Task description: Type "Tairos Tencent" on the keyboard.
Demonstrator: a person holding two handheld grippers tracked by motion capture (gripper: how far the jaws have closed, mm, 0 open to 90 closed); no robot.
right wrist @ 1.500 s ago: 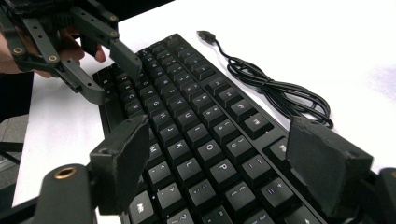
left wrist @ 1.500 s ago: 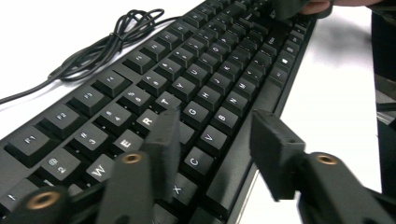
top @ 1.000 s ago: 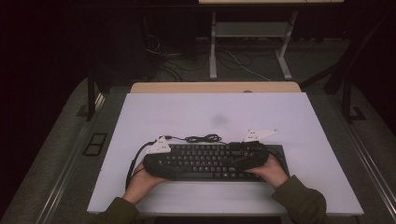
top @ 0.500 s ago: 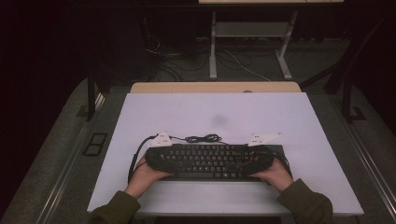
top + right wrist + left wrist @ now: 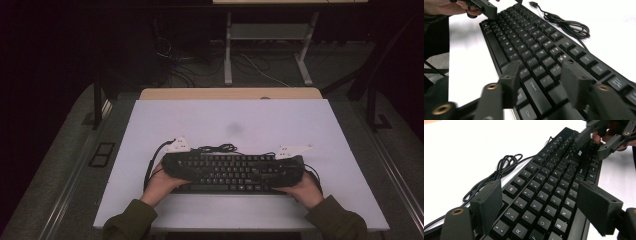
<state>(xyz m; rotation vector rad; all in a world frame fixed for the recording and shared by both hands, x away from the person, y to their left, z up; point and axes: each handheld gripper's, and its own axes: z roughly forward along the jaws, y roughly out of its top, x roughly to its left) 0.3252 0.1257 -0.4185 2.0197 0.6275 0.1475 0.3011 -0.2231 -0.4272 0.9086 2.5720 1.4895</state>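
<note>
**Black keyboard held at both ends near the desk's front edge**

At left, the left claw sits over the keyboard's left end, jaws apart with keys between them. The keyboard lies across the white desk close to its near edge. Its coiled cable rests just behind. Bare desk stretches beyond. At right, the right claw straddles the other end, jaws apart
</note>
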